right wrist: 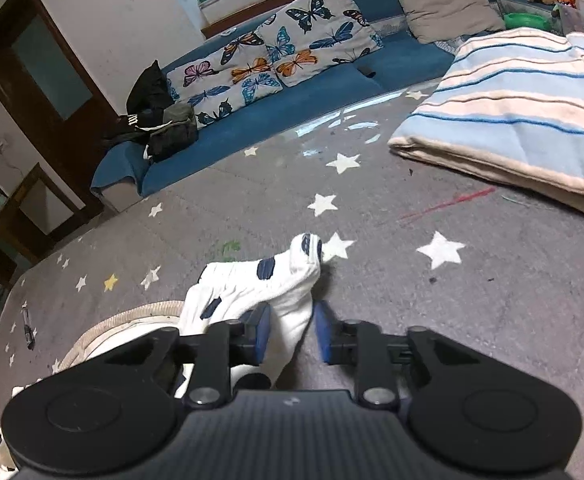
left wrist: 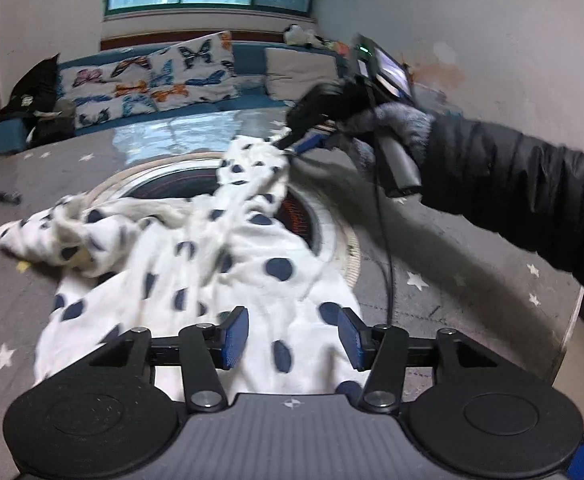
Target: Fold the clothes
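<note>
A white garment with navy dots (left wrist: 211,264) lies crumpled on the grey star-patterned cover (left wrist: 432,248). My left gripper (left wrist: 292,320) hovers low over its near end, open, blue pads apart and not pressing the cloth. At the far side, my right gripper (left wrist: 287,148) pinches a corner of the garment and lifts it, held by a hand in a black glove and dark sleeve (left wrist: 512,184). In the right wrist view, the right gripper (right wrist: 292,312) is shut on a bunched fold of the dotted garment (right wrist: 275,280), which sticks out past the fingertips.
A round opening with a rope rim (left wrist: 332,232) sits under the garment's middle. A folded striped blanket (right wrist: 512,120) lies at the far right. A blue sofa with butterfly cushions (right wrist: 275,56) runs along the back. A black cable (left wrist: 388,264) hangs from the right gripper.
</note>
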A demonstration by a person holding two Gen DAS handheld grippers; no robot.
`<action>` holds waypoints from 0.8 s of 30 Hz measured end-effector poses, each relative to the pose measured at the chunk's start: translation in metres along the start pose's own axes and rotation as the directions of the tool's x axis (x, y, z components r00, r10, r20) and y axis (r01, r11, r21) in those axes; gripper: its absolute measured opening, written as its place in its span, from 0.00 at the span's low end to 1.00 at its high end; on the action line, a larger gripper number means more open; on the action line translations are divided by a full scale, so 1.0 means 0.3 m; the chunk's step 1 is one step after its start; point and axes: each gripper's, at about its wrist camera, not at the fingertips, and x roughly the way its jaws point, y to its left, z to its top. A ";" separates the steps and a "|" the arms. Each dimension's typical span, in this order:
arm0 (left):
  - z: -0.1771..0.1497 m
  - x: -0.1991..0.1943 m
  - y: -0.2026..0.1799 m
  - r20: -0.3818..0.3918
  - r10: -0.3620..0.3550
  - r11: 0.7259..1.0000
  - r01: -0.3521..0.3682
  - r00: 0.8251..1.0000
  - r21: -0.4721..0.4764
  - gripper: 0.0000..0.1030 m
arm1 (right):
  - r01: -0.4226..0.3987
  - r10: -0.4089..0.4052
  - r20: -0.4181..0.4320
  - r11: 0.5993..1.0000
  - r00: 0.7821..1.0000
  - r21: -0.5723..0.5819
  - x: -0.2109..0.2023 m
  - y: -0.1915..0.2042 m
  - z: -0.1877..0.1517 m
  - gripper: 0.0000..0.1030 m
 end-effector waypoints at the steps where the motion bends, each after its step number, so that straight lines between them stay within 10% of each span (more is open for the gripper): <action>1: -0.001 0.013 -0.016 -0.003 0.002 1.000 -0.002 1.000 0.019 0.51 | 0.000 0.000 0.004 1.000 1.000 0.002 -0.003 0.000 0.000 0.05; 6: -0.017 0.067 -0.066 -0.027 0.003 0.996 -0.001 1.000 0.094 0.47 | -0.014 0.014 0.050 1.000 0.999 -0.007 -0.067 0.003 0.014 0.00; 13: -0.032 0.127 -0.056 -0.056 0.013 0.993 -0.006 0.998 0.119 0.10 | -0.003 0.008 0.109 0.999 0.994 -0.048 -0.178 0.038 0.072 0.02; 24: -0.051 0.090 -0.042 -0.039 -0.019 0.993 0.023 0.999 0.115 0.04 | 0.016 -0.016 0.005 1.000 1.000 0.002 -0.011 -0.008 0.001 0.21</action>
